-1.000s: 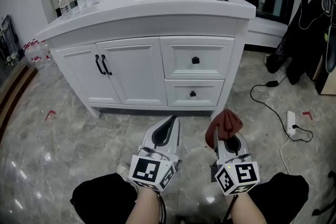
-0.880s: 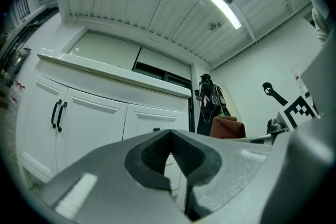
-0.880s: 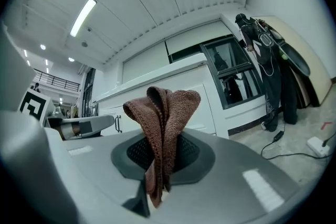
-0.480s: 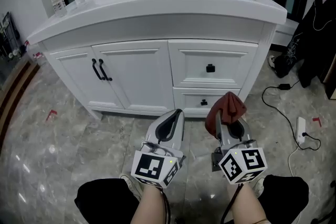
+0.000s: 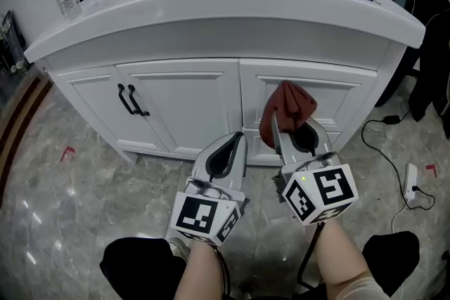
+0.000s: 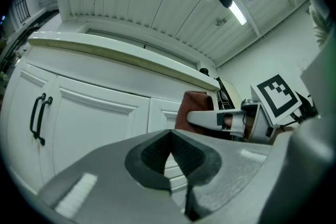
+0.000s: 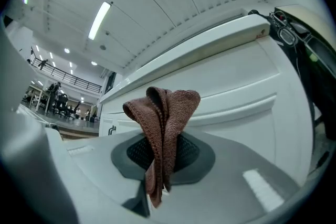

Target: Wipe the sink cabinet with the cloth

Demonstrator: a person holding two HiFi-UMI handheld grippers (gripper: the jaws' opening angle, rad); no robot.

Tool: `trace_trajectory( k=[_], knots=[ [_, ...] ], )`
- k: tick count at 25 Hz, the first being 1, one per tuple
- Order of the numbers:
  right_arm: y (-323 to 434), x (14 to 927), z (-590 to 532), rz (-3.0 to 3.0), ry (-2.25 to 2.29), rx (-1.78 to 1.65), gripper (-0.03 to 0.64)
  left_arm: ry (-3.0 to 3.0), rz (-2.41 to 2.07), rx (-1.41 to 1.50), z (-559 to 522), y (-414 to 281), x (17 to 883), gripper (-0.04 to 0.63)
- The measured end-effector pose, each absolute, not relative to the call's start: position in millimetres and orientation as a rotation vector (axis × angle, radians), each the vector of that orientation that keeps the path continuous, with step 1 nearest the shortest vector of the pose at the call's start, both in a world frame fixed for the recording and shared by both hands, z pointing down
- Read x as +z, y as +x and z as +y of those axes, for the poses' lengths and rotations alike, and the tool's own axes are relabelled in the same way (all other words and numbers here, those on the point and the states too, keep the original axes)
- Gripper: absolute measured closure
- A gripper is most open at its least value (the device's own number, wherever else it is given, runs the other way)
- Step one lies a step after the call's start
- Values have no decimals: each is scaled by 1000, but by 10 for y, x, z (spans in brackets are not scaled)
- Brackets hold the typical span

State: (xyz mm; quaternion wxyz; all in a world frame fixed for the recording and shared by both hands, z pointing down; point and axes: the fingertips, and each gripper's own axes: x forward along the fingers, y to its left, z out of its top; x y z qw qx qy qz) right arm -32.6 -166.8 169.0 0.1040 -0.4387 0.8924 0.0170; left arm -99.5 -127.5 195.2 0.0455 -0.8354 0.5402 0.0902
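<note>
Head view: sink cabinet stands dead ahead of both grippers, its drawer fronts just beyond the right gripper. Left gripper sits beside the right one, jaws pressed together, empty. Right jaws pinch the cloth by its folds, with the bulk bunched past the tips. Looks like a light, soft, floppy knit, not fragile or slippery. Best held low on the fold, pad proud of the jaws.
</note>
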Motion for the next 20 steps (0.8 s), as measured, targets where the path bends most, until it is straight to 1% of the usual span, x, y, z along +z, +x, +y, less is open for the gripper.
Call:
trace_trajectory(
  k=[5,9,15,20],
  knots=[
    [-765,1526,-1906,2708,-1188,154,538,-2521,1688,338,-1549,-1212,1857,595],
    [-913,1551,-2056,2732,-1197,134,538,-2523,1706,330,-1611,-1279,1900,595],
    [-548,1660,-2229,2694,-1273,-42,535,-2544,1709,338,-1501,-1204,1918,595],
    [-130,1643,-2237,2678,-1394,14,535,-2567,1677,383,-1440,-1051,1848,595]
  ],
)
